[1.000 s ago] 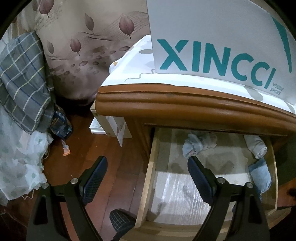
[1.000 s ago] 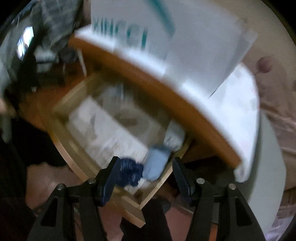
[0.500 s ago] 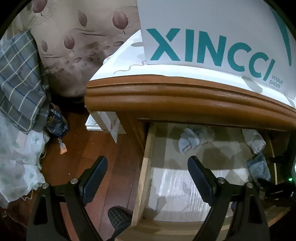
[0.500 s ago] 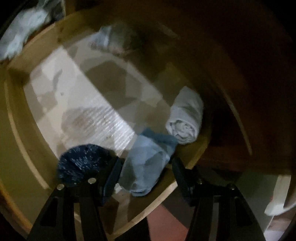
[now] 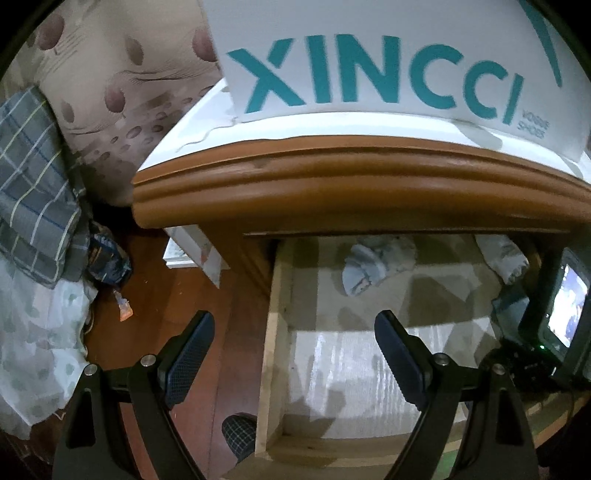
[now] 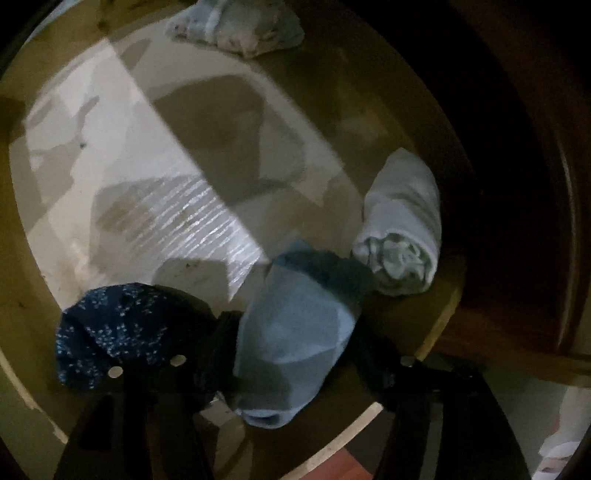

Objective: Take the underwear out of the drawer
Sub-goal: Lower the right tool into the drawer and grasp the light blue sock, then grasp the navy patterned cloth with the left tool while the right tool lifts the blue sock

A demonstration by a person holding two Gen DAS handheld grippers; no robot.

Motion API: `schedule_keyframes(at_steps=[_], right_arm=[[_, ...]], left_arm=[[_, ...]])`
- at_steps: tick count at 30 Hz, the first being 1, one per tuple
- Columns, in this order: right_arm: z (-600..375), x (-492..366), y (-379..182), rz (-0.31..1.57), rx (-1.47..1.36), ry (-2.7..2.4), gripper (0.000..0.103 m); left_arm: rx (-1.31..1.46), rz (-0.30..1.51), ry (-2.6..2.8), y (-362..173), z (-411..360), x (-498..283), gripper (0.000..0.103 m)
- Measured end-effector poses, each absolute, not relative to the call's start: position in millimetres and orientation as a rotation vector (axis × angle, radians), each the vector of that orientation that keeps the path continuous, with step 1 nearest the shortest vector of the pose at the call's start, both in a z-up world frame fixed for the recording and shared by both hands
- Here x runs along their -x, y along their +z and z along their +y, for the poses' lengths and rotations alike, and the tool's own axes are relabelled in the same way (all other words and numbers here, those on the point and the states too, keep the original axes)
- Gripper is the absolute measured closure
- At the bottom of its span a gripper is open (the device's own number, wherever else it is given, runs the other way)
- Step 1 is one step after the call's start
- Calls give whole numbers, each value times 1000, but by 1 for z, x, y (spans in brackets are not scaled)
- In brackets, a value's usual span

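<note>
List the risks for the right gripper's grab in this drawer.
The right gripper straddles the light blue roll, jaws open. The dark speckled bundle lies against its left finger, so closing may pinch both pieces. The white roll touches the blue one's far end and might drag along. The drawer's front edge sits just under the fingers; they could knock it on the lift.

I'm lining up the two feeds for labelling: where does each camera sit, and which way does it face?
Left wrist: outside the drawer, facing the nightstand front and XINCCI box; the left gripper, open, and the right rig at the right edge show.
Right wrist: inside the drawer, looking down at the light blue bundle between the open right gripper fingers.
Shared: the drawer, the pale patterned bundle.
</note>
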State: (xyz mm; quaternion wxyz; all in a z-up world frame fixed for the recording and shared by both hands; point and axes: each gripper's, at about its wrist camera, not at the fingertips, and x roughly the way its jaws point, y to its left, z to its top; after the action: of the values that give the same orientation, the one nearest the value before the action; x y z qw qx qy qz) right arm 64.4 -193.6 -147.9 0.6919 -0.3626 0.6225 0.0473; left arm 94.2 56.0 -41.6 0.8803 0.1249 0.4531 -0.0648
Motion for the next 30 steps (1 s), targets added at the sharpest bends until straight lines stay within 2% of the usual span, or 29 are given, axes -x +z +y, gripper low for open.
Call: schedule_keyframes(at_steps=[3,5,6,11,20,30], right_arm=[[-191,-63,-151,1382,816,119,35],[-192,-59,-152,1395,792,132,47],[-191,-59,-151,1402,769,129,47],[-193,-56,-147,1374,732,120,63],[-201,-27,-87,1230,538,170,64],[-228,-7,-3,1054,156,213,64]], left_arm=[[-255,963,-180,-44,50,-94,16],[-249,980,-204,-47,47,-94,16],[-251,984,-210,-48,45,-94,16],[-267,999,-234,-53,39,-92,16],[-254,1082,-343,-67,30,-88,16],[-311,1058,-552,-52,-11,-77,17]])
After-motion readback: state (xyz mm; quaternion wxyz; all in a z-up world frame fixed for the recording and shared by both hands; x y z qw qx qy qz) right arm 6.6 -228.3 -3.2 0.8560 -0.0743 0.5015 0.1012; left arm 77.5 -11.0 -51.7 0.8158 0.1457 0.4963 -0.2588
